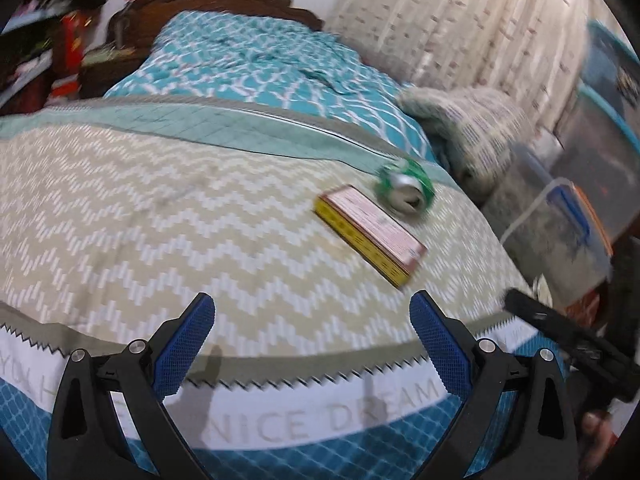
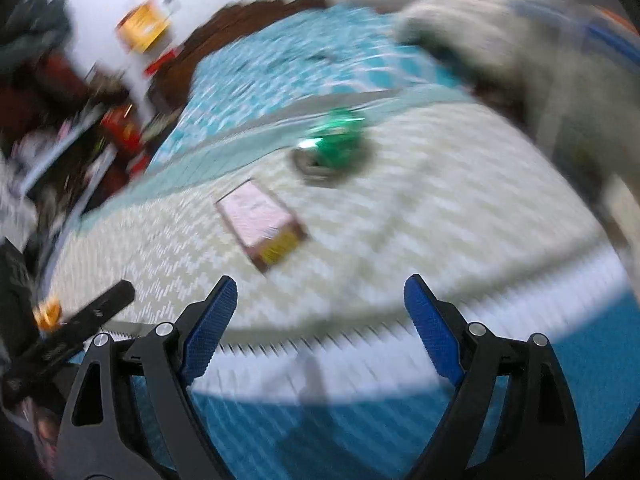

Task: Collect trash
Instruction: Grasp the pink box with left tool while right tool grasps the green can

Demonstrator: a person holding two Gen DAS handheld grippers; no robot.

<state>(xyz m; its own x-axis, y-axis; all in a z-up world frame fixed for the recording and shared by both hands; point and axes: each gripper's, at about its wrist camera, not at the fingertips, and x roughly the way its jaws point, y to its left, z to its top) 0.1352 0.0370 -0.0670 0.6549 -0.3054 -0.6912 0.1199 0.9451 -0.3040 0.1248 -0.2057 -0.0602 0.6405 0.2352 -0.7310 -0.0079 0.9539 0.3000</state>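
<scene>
Your left wrist view is the sharper one: it shows the clear storage bins (image 1: pixel 560 220) and patterned curtain (image 1: pixel 460 20) off the bed's far side, which the heavily blurred right view loses. The right view catches the cluttered shelves (image 2: pixel 60 140) instead.

Your left gripper (image 1: pixel 312 332) and right gripper (image 2: pixel 320 308) both tilt down over the near edge of the bed, jaws spread wide with nothing between them. Each view shows the other gripper's black finger at its edge.

The crushed green can (image 1: pixel 406 190) lies on the zigzag blanket (image 1: pixel 160 220), just beside the flat yellow-edged box (image 1: pixel 370 236), both ahead of your fingers and well apart from them. A teal quilt (image 1: pixel 260 64) and carved wooden headboard (image 1: pixel 216 0) lie beyond
</scene>
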